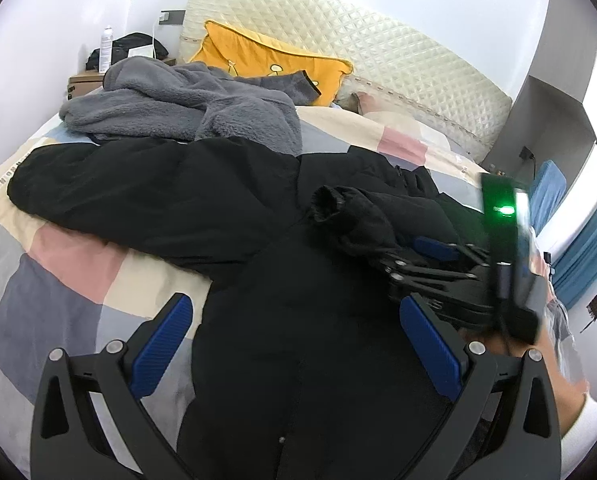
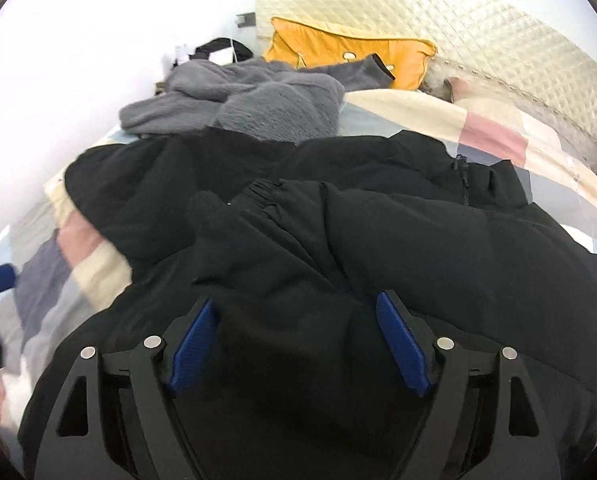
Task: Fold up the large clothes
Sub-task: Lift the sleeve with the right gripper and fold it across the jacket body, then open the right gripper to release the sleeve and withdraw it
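A large black padded jacket [image 1: 202, 200] lies spread on the bed; it also fills the right wrist view [image 2: 418, 248]. My left gripper [image 1: 294, 320] is open and empty, hovering over the jacket's body. My right gripper [image 2: 298, 320] has its blue pads [image 2: 402, 344] apart with a black sleeve [image 2: 274, 232] bunched between them, its cuff pointing away. In the left wrist view the right gripper [image 1: 430, 256] holds that sleeve [image 1: 350, 212] lifted above the jacket, on the right.
A grey fleece garment [image 1: 186, 108] lies beyond the jacket on the patchwork bedspread [image 1: 58, 264]. A yellow pillow [image 1: 266, 56] leans on the quilted headboard [image 1: 378, 56]. A nightstand [image 1: 86, 80] with a bottle stands at far left. A blue curtain [image 1: 590, 248] hangs right.
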Tool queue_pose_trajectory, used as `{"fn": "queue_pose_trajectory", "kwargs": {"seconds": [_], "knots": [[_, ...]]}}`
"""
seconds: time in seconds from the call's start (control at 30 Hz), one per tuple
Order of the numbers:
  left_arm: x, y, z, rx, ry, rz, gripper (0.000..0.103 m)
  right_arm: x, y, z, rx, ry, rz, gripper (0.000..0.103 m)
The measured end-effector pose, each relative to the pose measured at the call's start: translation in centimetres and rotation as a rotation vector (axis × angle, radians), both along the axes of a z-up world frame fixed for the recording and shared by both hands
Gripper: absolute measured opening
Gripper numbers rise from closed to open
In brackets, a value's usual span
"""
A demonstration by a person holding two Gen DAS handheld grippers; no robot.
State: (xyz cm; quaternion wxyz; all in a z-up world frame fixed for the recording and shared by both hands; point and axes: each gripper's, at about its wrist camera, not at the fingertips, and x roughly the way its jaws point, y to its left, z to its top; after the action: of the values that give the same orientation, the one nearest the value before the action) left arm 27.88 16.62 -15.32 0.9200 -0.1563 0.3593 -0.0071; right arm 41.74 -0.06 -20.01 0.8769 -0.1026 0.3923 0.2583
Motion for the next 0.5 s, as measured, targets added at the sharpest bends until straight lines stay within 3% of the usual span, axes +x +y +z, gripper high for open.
{"fn": "queue_pose_trajectory", "kwargs": {"seconds": [0.1,0.3,0.5], "knots": [[-0.1,-0.8,-0.3,-0.038,0.001,-0.035,0.103,-1.1,-3.3,1.5,0.033,-0.037,-0.021,0.079],[-0.3,-4.0,-0.5,0.022,-0.018,-0.059,0.103,-2.9,-11.7,3.0,0.049,-0.152,-0.178,0.081],[-0.1,-6.3,-0.6,0.048,-0.044,-0.062,0.103,-4.5,-20.7,1.9,0.08,-0.215,-0.361,0.082]]}}
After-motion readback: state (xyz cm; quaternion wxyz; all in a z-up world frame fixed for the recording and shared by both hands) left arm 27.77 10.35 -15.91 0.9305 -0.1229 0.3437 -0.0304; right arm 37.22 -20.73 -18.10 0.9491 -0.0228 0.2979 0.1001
